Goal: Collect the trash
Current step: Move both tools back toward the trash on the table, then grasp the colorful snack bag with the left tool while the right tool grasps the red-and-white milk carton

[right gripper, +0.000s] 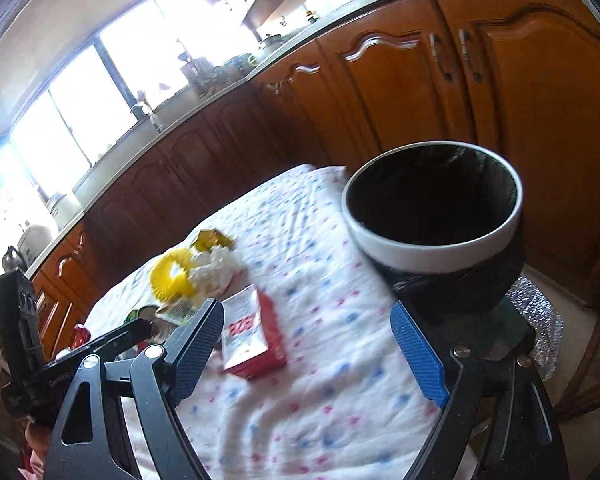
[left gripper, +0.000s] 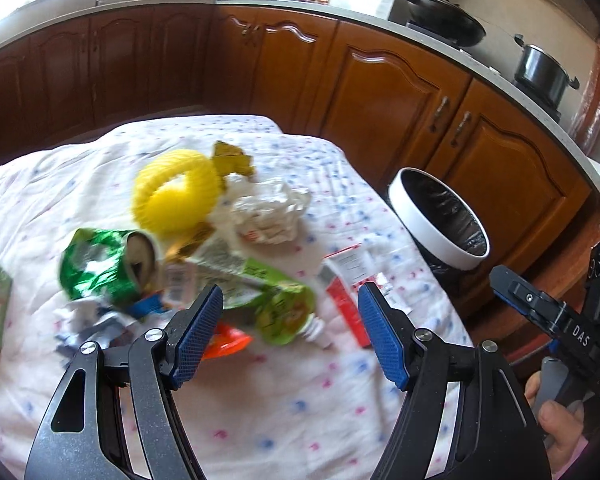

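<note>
Evidently nothing is gripped: both the left hand-held gripper [left gripper: 290, 336] and right hand-held gripper [right gripper: 320, 350] are held apart, trash [left gripper: 236, 276] ahead, bin [right gripper: 432, 216] beyond for dropping.

Trash pile [left gripper: 204, 248] (left claw [left gripper: 290, 320] agape)

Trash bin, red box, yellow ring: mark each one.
Trash bin [right gripper: 440, 252], right wrist view, white rim's front.
Red box [right gripper: 252, 332], right wrist view, its top face.
Yellow ring [left gripper: 168, 184], left wrist view, its ribbed band.

Cloth-covered table [left gripper: 284, 420] strewn with wrappers [left gripper: 260, 288], crumpled paper [left gripper: 268, 212], red box [right gripper: 256, 336].
</note>
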